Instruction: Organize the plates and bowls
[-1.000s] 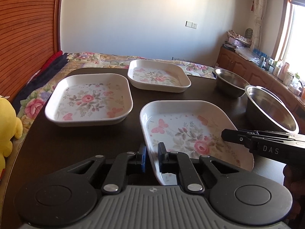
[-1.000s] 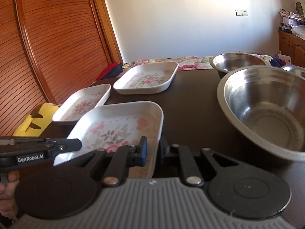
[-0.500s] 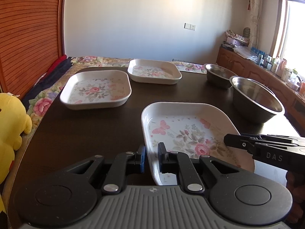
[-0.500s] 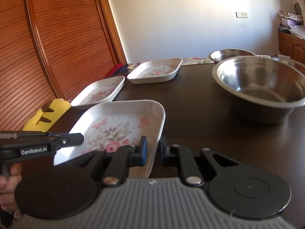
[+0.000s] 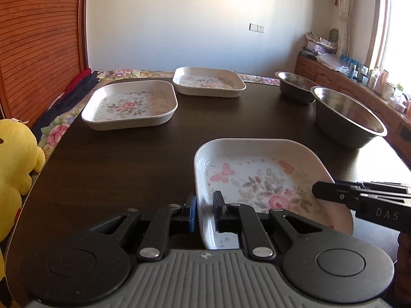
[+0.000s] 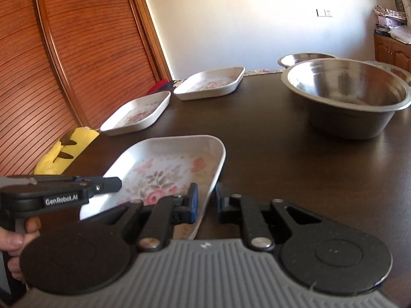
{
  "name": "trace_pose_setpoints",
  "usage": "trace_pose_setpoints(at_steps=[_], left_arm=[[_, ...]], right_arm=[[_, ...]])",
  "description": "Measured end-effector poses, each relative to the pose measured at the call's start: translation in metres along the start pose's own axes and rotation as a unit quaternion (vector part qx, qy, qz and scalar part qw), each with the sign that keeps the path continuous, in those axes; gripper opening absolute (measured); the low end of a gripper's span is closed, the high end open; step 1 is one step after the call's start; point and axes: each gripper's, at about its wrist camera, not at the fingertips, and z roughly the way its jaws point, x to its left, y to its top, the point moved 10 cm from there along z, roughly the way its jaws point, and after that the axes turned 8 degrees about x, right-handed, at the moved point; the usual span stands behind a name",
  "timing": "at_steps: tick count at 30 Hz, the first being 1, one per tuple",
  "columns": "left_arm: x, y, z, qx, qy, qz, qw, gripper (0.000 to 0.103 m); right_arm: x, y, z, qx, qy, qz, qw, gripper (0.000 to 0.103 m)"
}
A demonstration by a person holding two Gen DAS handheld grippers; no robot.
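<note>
A white square plate with pink roses and butterflies is the nearest one on the dark table. My left gripper is shut on its left rim. My right gripper is shut on its right rim, with the same plate spreading to the left. I cannot tell whether the plate rests on the table or hangs just above it. Two more floral plates lie at the far left and far middle. A large steel bowl and a smaller one stand at the right.
A yellow plush toy sits off the table's left edge, beside a wooden slatted door. A flowered cloth lies beyond the left edge. A wooden cabinet with clutter runs along the right wall. A hand holds the left gripper.
Both grippers have come down and back toward the near edge with the plate between them. The far plates and bowls now look farther off and flatter.
</note>
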Motion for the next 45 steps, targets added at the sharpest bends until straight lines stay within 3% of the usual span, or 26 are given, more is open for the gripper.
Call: trace_pose_setpoints(at_steps=[18, 22, 38, 45], left_arm=[[0.002, 0.002, 0.0, -0.004, 0.003, -0.004, 1.0, 0.015], [0.005, 0.005, -0.004, -0.011, 0.003, -0.008, 0.9999, 0.028], [0.022, 0.032, -0.014, -0.038, 0.023, -0.005, 0.999, 0.044], [0.032, 0.051, -0.01, -0.046, 0.026, 0.005, 0.9986, 0.059]], right_arm=[[-0.003, 0.004, 0.0, -0.01, -0.015, -0.017, 1.0, 0.016], [-0.004, 0.012, -0.006, -0.023, -0.023, -0.023, 0.999, 0.016], [0.006, 0.05, -0.014, -0.055, -0.018, -0.061, 0.996, 0.016], [0.014, 0.07, -0.003, -0.051, -0.013, -0.084, 0.995, 0.017]])
